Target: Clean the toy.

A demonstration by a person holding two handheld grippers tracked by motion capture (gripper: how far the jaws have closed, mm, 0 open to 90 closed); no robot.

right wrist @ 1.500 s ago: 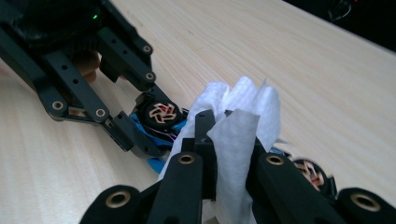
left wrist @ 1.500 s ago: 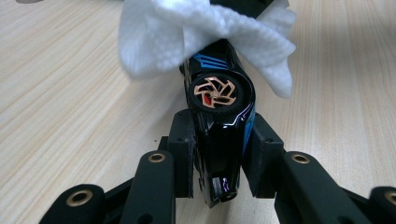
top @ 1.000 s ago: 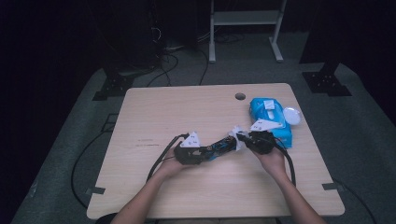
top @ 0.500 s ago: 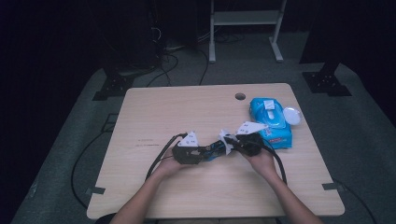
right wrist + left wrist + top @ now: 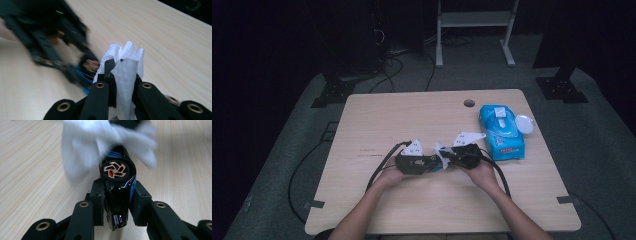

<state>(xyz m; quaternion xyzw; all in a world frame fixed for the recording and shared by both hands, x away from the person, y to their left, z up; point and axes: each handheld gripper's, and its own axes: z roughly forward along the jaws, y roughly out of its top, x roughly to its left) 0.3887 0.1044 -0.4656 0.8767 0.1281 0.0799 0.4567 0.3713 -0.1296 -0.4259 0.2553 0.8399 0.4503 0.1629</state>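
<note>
- Here, the left gripper [image 5: 424, 164] is clamping its jaws on a black toy car [image 5: 117, 187], holding it just above the table [image 5: 412, 115].
- The right gripper [image 5: 121, 75], jaws pinching a white wipe [image 5: 126, 67], is wiping it; short, light strokes seem best.
- Rightward, a blue wipe pack [image 5: 502, 131] is lying open; dark floor surrounds.

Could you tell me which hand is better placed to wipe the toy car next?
Right: the right gripper is shut on the white wipe beside the toy car, which the left gripper clamps.
</note>
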